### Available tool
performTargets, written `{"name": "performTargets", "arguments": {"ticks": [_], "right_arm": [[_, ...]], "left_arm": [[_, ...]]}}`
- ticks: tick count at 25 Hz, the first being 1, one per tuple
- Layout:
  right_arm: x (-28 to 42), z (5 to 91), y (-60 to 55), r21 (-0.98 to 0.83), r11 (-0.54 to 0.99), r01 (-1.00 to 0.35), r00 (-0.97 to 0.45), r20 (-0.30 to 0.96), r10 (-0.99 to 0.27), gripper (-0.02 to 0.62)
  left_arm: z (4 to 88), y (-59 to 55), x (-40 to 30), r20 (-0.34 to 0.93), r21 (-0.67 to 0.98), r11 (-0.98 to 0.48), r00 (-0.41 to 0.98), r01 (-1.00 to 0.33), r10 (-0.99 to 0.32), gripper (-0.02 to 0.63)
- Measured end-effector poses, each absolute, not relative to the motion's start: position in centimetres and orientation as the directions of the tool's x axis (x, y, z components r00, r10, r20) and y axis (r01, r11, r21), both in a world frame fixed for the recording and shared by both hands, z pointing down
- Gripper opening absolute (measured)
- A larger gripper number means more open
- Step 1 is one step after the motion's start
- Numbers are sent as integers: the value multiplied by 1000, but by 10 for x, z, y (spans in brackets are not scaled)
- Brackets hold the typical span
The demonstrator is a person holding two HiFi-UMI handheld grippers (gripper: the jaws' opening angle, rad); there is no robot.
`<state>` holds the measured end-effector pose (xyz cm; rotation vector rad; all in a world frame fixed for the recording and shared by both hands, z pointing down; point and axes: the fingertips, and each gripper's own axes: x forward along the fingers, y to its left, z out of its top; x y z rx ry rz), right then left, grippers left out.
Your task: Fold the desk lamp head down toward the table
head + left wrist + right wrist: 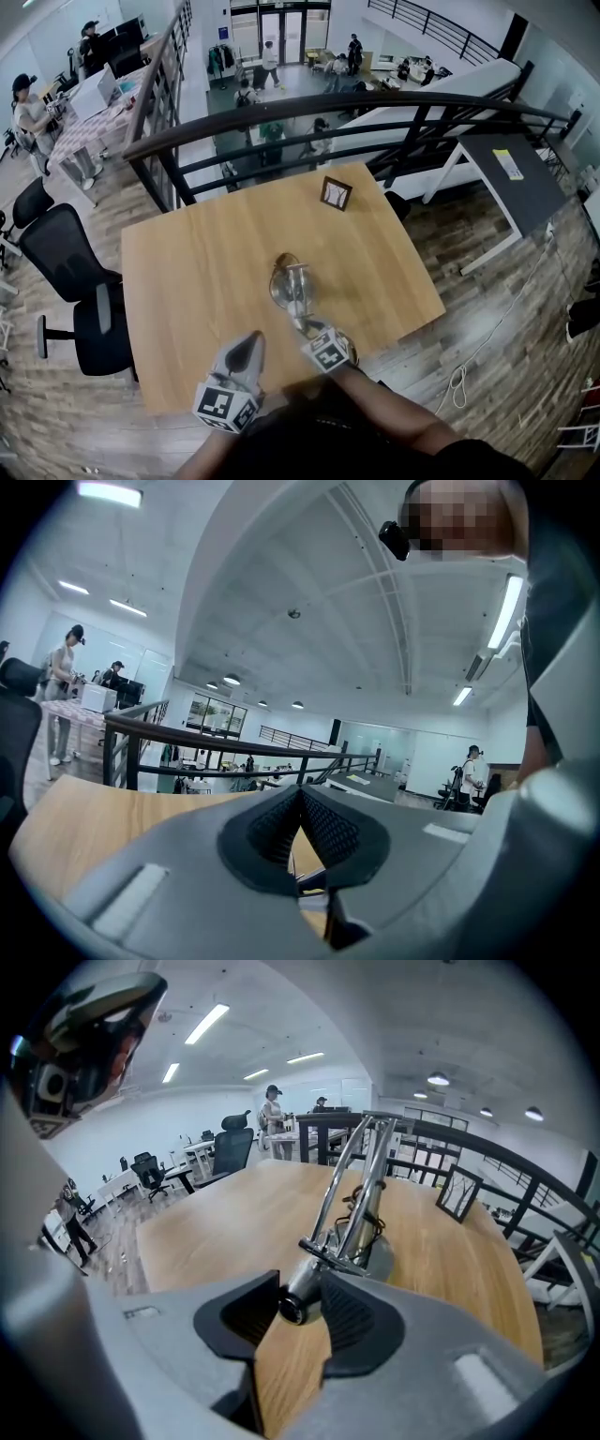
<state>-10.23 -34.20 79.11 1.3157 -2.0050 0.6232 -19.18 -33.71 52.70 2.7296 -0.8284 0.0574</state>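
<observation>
A chrome desk lamp (292, 281) stands near the middle of the wooden table (187, 272), its arms rising from a round base. In the right gripper view the lamp (361, 1208) fills the centre. My right gripper (298, 1303) is closed around a short metal cylinder at the lamp's near end, with the pads against it. From the head view that right gripper (303, 324) reaches in from the front edge and points down. My left gripper (250, 341) hovers just left of it, apart from the lamp. The left gripper (300, 797) points level, pads together and holding nothing.
A small framed picture (336, 193) stands at the table's far edge. Black office chairs (66, 272) are at the left and a black railing (281, 122) runs behind the table. A dark desk (525, 178) sits at the right. People work in the distance.
</observation>
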Motion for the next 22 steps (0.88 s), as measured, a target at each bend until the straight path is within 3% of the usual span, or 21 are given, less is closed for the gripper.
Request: {"name": "performTargets", "arguments": {"ticks": [10, 20, 22], "right_arm": [[-97, 770, -336, -63, 390, -919, -314, 717, -623, 126], [-103, 657, -328, -117, 395, -911, -401, 473, -785, 3], [-105, 632, -324, -140, 406, -903, -425, 418, -803, 3]], "left_arm": [[526, -330, -186, 98, 251, -809, 845, -532, -525, 2], [513, -323, -176, 58, 252, -818, 852, -517, -521, 2], [509, -321, -173, 43, 255, -817, 850, -518, -525, 2]]}}
